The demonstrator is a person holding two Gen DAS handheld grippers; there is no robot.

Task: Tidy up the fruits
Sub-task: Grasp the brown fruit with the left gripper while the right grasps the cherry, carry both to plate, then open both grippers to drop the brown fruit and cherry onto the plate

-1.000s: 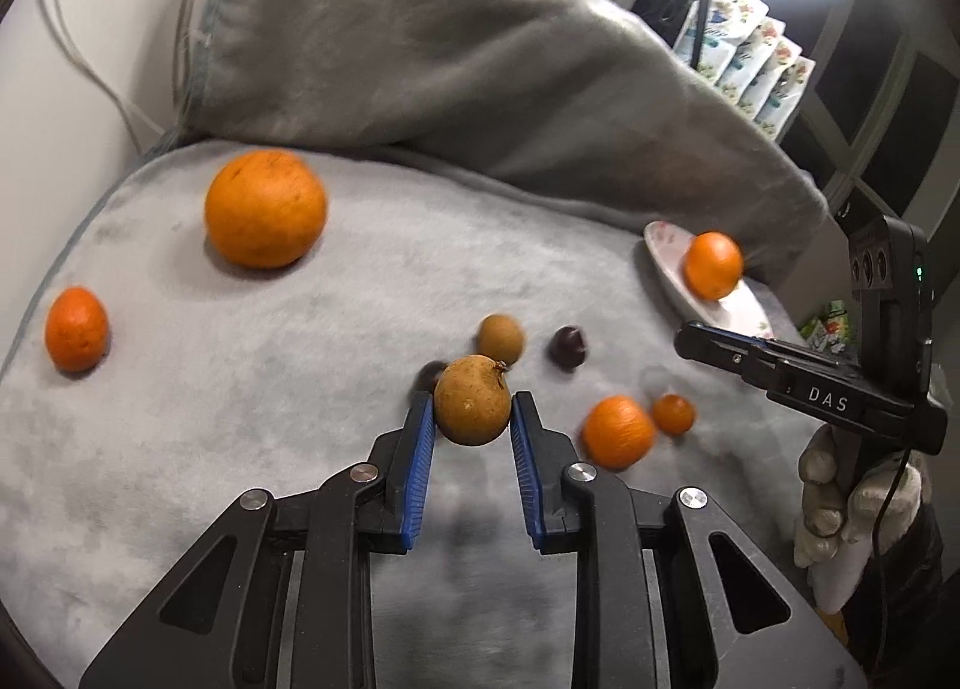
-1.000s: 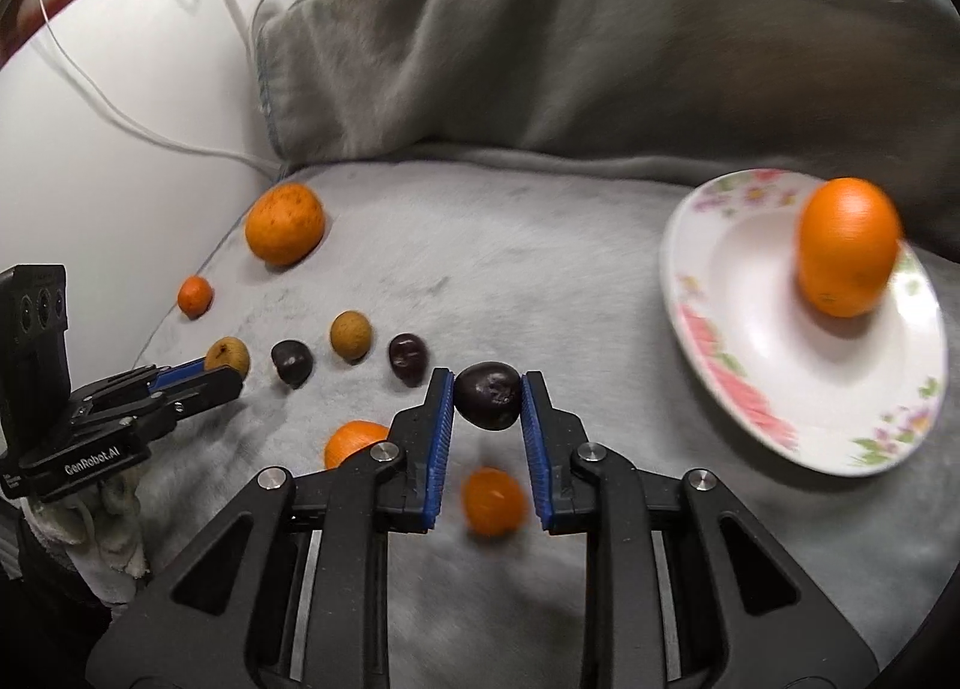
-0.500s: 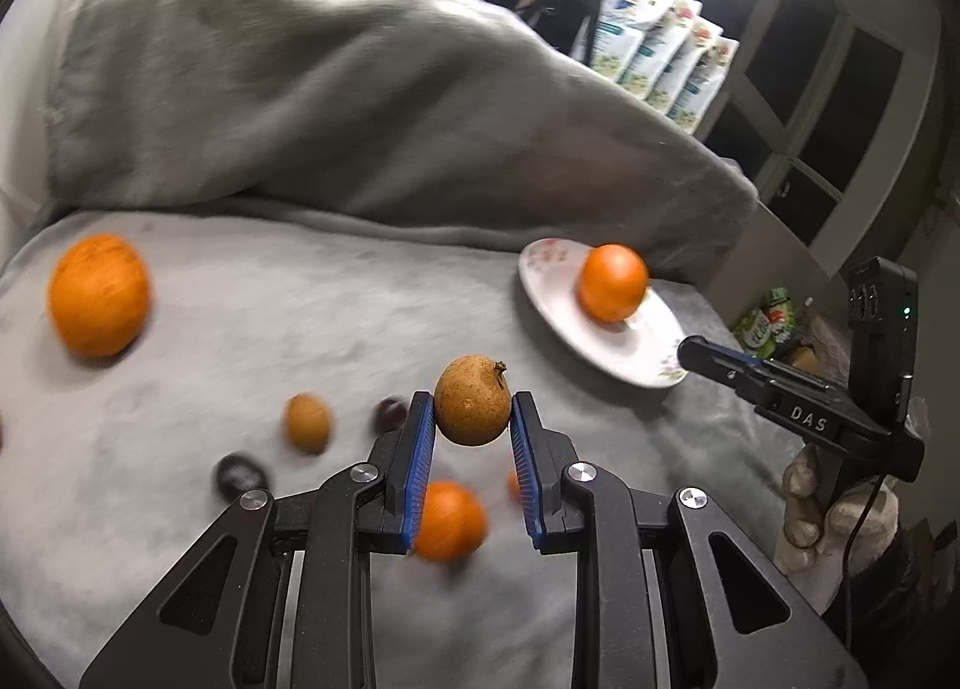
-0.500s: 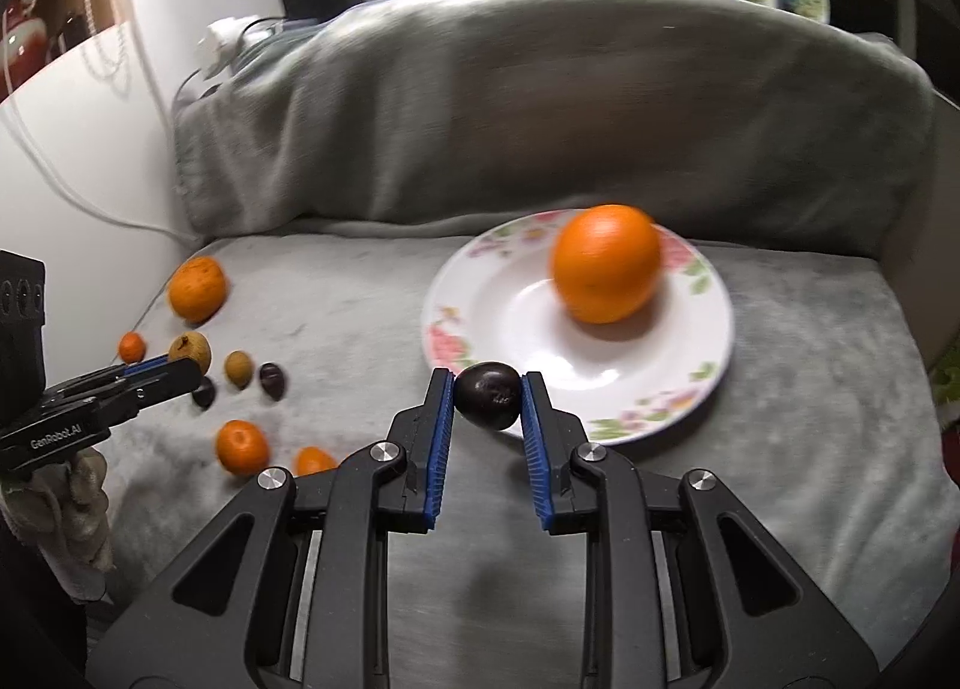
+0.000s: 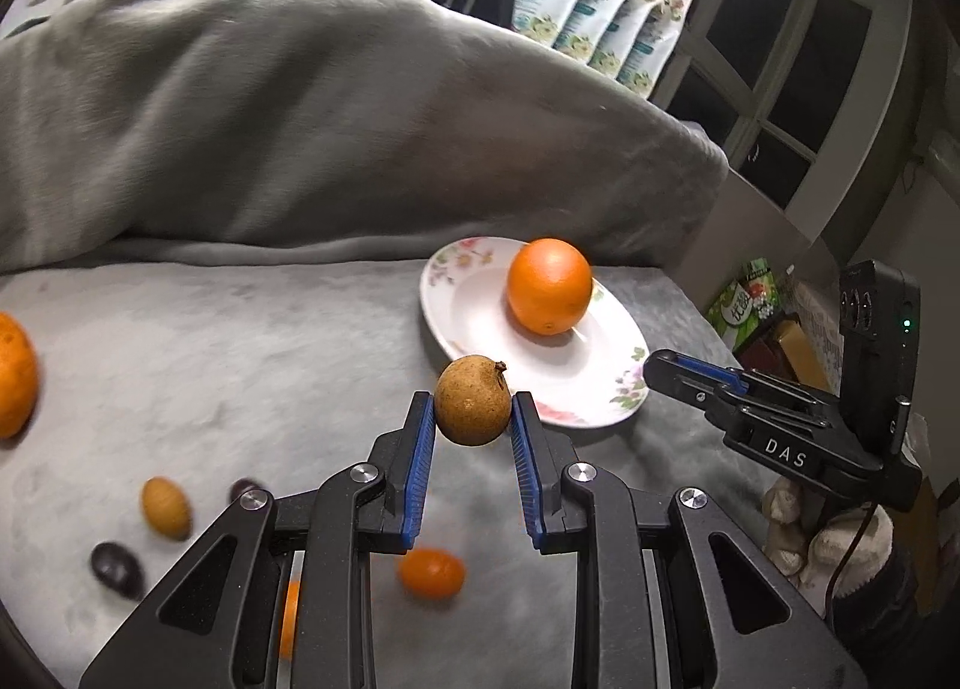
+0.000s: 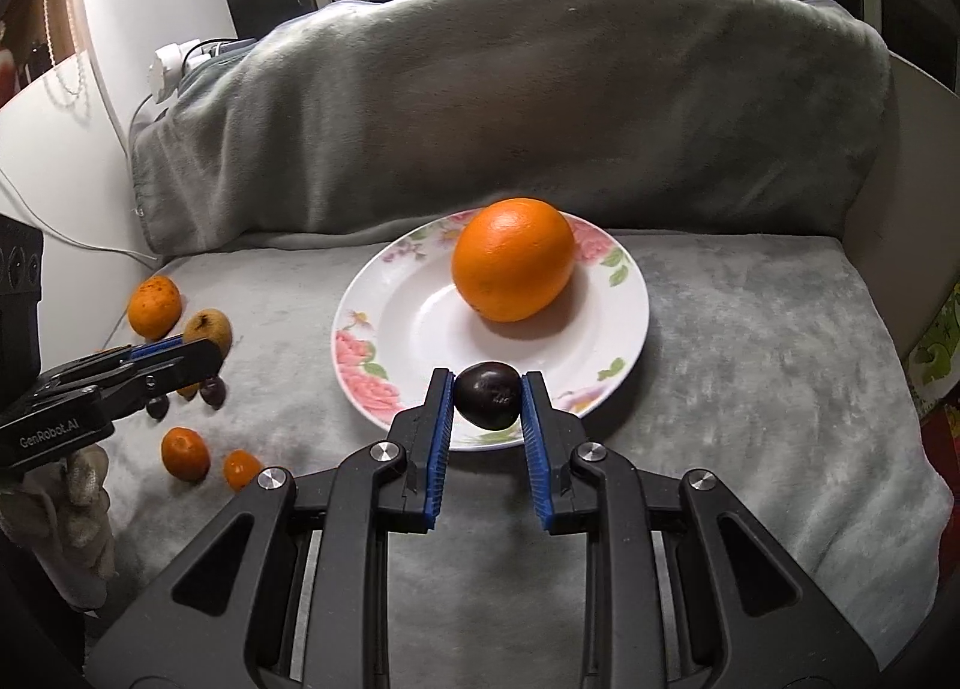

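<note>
My left gripper [image 5: 473, 413] is shut on a round brown fruit [image 5: 473, 402], held above the grey blanket just left of the floral plate [image 5: 480, 317]. A large orange [image 5: 549, 285] lies on that plate. In the right wrist view my right gripper [image 6: 487, 395] is shut on a dark purple fruit [image 6: 487, 394] over the near rim of the plate [image 6: 372, 353], in front of the orange [image 6: 513, 267]. The left gripper [image 6: 198, 356] shows at the left edge there, the right gripper [image 5: 672, 374] at the right of the left wrist view.
Loose on the blanket to the left lie a big orange [image 6: 154, 306], two small oranges [image 6: 185, 453] [image 6: 241, 469], a brown fruit [image 5: 165, 507] and dark fruits [image 5: 116, 566]. A blanket-covered backrest [image 6: 510, 107] rises behind. A gloved hand [image 6: 72, 509] holds the left gripper.
Both grippers have carried their fruits to the right, away from the loose fruits. The plate with the orange now lies close ahead of each, and the right gripper's fruit is over its rim.
</note>
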